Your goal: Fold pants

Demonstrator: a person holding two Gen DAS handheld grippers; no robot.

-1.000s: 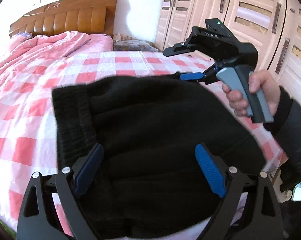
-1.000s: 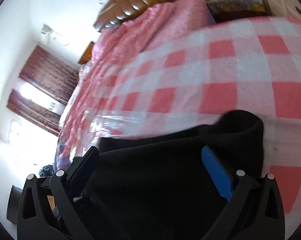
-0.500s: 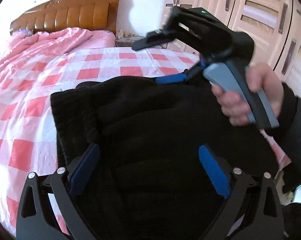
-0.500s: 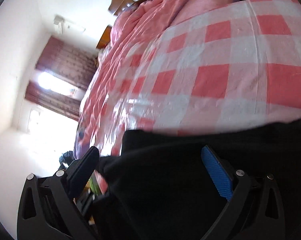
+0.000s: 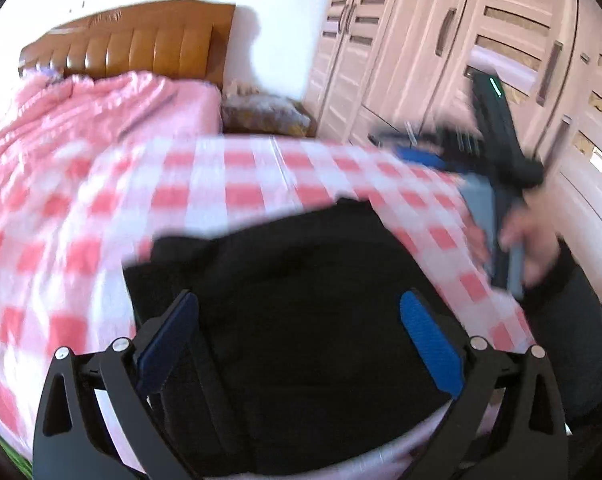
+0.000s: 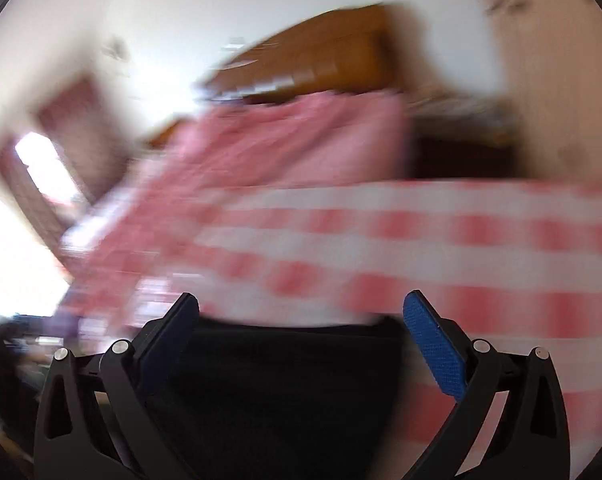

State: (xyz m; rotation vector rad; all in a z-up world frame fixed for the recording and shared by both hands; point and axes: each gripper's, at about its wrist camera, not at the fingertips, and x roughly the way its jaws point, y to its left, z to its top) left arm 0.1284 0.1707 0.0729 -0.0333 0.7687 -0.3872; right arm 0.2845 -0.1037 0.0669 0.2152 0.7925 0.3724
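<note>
The black pants (image 5: pixel 301 300) lie folded in a compact pile on the pink and white checked bed (image 5: pixel 229 184), near its front edge. My left gripper (image 5: pixel 297 332) is open above the pile, holding nothing. My right gripper (image 6: pixel 301 336) is open too, with the pants (image 6: pixel 277 392) low between its fingers. In the left wrist view the right gripper (image 5: pixel 421 156) is blurred, lifted clear of the pants at the right, held by a hand.
A pink quilt (image 5: pixel 81 112) and a wooden headboard (image 5: pixel 133 44) are at the far end of the bed. A cluttered nightstand (image 5: pixel 265 114) and a cream wardrobe (image 5: pixel 481 52) stand to the right. A bright window with dark curtains (image 6: pixel 33 172) is at the left.
The right gripper has swung up and away to the right, off the pants; its view is blurred by motion. The left gripper has drawn back a little, and the pile looks smaller.
</note>
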